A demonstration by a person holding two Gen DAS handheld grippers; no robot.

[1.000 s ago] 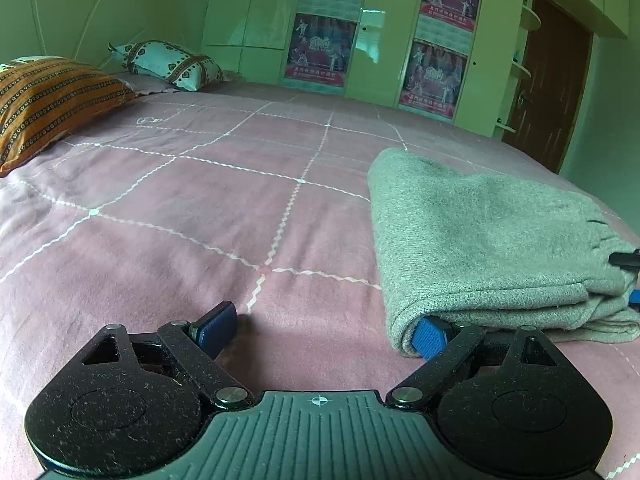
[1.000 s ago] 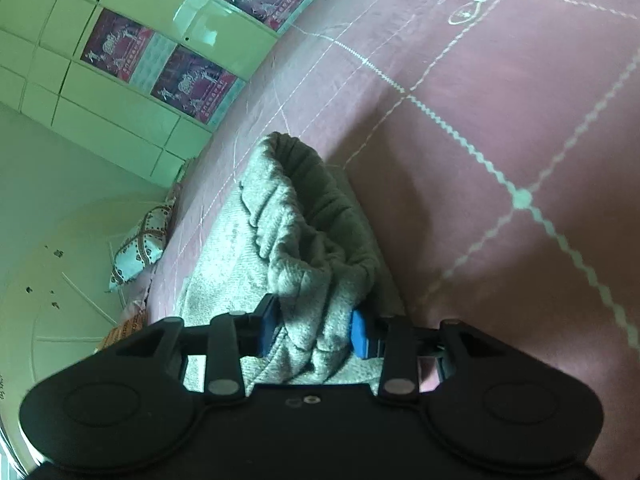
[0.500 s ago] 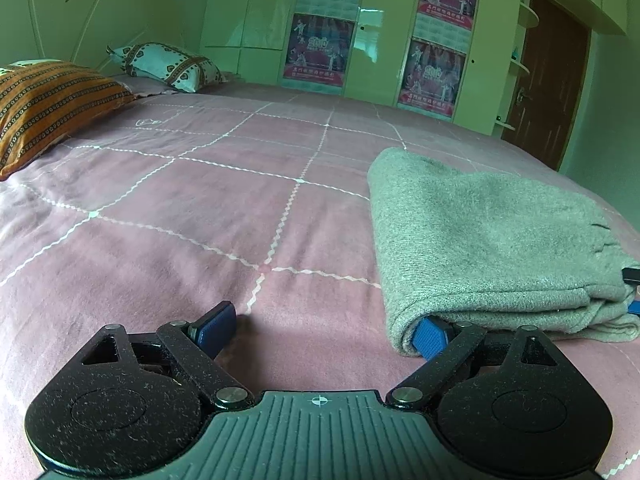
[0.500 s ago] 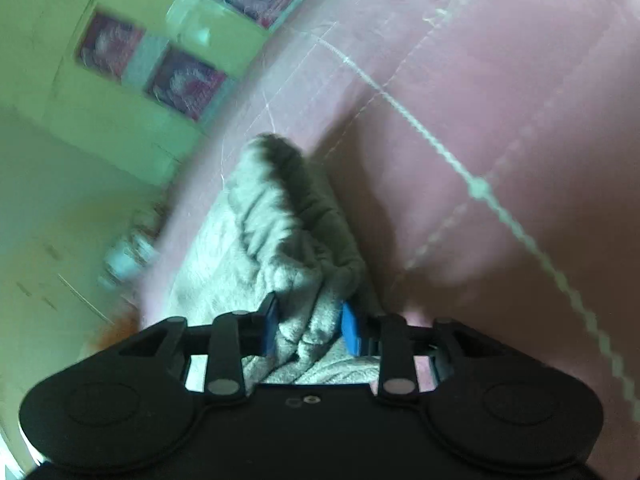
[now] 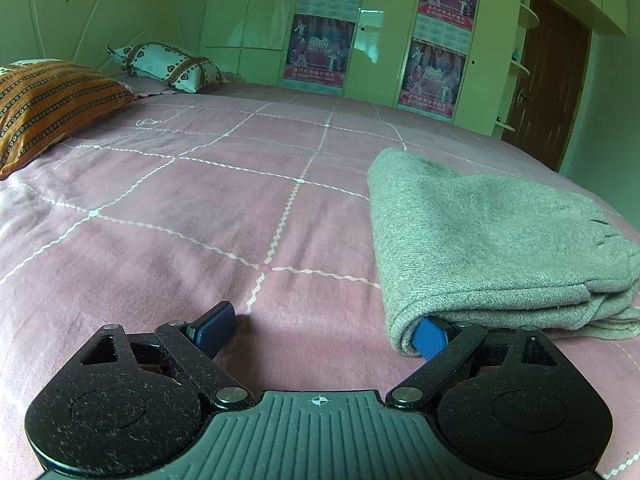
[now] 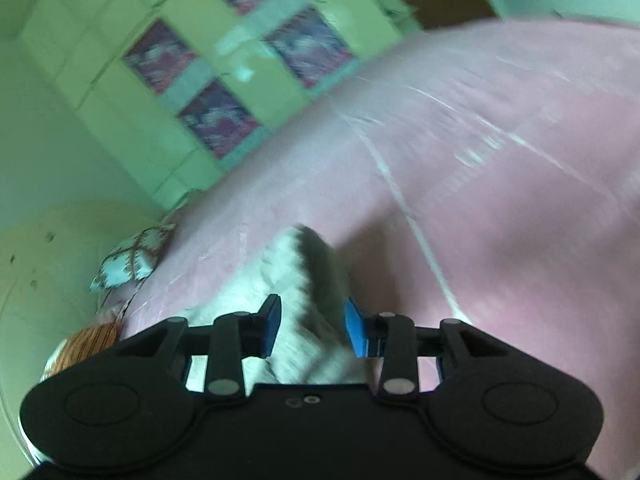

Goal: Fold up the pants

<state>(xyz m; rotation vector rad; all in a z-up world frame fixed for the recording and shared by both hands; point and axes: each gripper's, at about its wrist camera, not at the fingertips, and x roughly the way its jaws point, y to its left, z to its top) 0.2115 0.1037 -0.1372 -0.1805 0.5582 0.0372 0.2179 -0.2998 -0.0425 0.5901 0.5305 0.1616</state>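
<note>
The grey pants [image 5: 480, 240] lie folded into a thick stack on the pink checked bedspread [image 5: 200, 208], at the right in the left wrist view. My left gripper [image 5: 320, 332] is open, low on the bed; its right blue fingertip [image 5: 430, 336] is tucked under the stack's near left corner, the left fingertip [image 5: 212, 326] rests on bare bedspread. In the blurred right wrist view the pants [image 6: 304, 280] lie between my right gripper's [image 6: 312, 328] parted blue pads, which stand apart from the cloth.
An orange striped pillow [image 5: 48, 108] and a white patterned pillow [image 5: 168, 66] lie at the bed's head on the left. Green wardrobe doors with posters [image 5: 328, 36] stand behind the bed. A brown door [image 5: 548, 80] is at the far right.
My right gripper has opened off the pants' edge and is swinging fast, blurring its view. It has left the left wrist view. My left gripper has stayed put.
</note>
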